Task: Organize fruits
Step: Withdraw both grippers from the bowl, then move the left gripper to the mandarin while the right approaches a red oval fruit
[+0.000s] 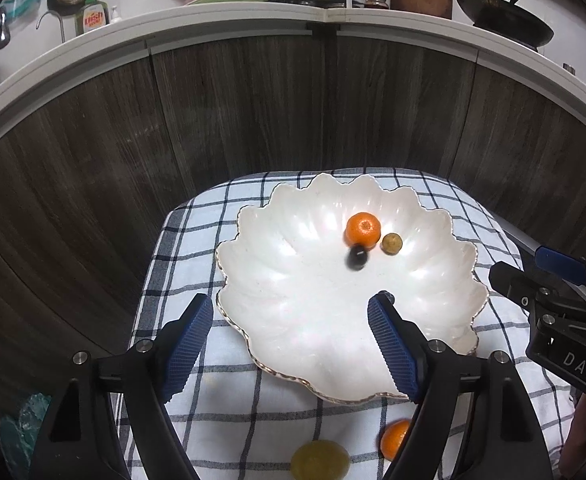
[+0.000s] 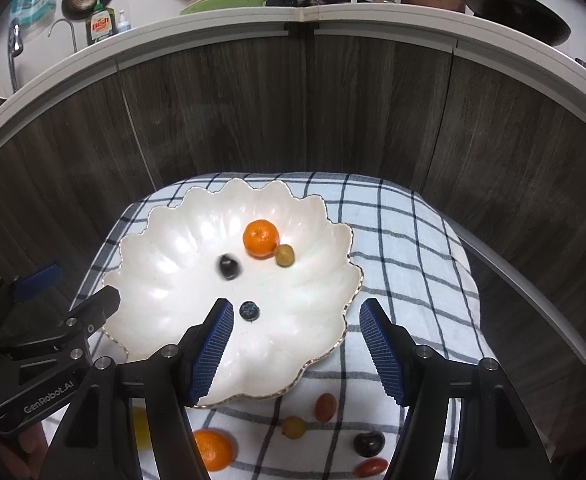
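Right wrist view showed four fruits in the bowl [image 2: 141, 240], five more waiting on the cloth [image 2: 405, 240]; both grippers, left [image 1: 291, 344] and right [image 2: 293, 344], gaped empty.

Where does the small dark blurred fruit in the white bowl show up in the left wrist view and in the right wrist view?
Left wrist view: dark fruit right of centre, just below the mandarin.
Right wrist view: dark fruit left of centre, lower left of the mandarin, apart from it.
Shared landmark: the mandarin with the small yellow-green fruit beside it, in the scalloped white bowl.
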The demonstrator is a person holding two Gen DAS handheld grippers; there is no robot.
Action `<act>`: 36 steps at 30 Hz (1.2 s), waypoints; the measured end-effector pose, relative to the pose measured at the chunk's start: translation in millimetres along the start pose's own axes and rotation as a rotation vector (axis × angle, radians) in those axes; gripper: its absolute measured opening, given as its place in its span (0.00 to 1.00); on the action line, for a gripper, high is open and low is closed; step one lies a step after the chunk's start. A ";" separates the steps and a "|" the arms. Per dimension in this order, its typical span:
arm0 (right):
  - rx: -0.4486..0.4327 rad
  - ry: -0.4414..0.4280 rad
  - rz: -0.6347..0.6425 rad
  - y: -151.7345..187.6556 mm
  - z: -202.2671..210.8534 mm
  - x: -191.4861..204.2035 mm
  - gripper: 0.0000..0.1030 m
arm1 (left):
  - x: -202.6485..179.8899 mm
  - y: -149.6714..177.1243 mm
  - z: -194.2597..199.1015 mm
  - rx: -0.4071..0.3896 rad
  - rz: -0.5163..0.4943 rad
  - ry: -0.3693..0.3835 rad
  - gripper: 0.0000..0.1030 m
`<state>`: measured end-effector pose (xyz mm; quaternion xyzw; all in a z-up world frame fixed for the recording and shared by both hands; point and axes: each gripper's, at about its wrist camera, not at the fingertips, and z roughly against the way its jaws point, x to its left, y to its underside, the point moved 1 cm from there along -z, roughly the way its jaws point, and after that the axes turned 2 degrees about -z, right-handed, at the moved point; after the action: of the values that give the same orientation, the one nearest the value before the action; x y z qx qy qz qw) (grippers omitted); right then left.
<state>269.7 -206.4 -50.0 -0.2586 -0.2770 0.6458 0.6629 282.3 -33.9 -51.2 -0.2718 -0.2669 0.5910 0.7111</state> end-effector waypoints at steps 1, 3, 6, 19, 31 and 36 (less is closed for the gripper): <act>-0.005 0.001 0.000 0.4 2.4 -0.9 0.65 | -0.7 0.3 2.2 -0.002 -0.001 -0.001 0.77; -0.011 0.002 -0.003 0.8 6.0 -2.9 0.65 | -2.7 0.7 6.5 -0.006 -0.004 0.000 0.77; -0.018 0.002 -0.011 2.8 11.4 -6.8 0.65 | -5.3 0.7 12.7 -0.013 -0.009 -0.002 0.77; -0.050 0.019 -0.026 12.2 34.2 -30.4 0.65 | -32.1 5.6 33.1 -0.033 -0.018 0.015 0.78; -0.048 0.038 -0.028 27.3 42.6 -51.8 0.65 | -54.7 18.0 39.5 -0.021 -0.029 0.032 0.78; -0.041 0.040 -0.035 34.5 43.0 -58.3 0.65 | -61.2 24.7 40.0 -0.021 -0.040 0.036 0.78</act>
<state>214.2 -264.2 -45.5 -0.2801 -0.2813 0.6228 0.6742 227.4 -87.6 -43.7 -0.2845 -0.2656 0.5688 0.7246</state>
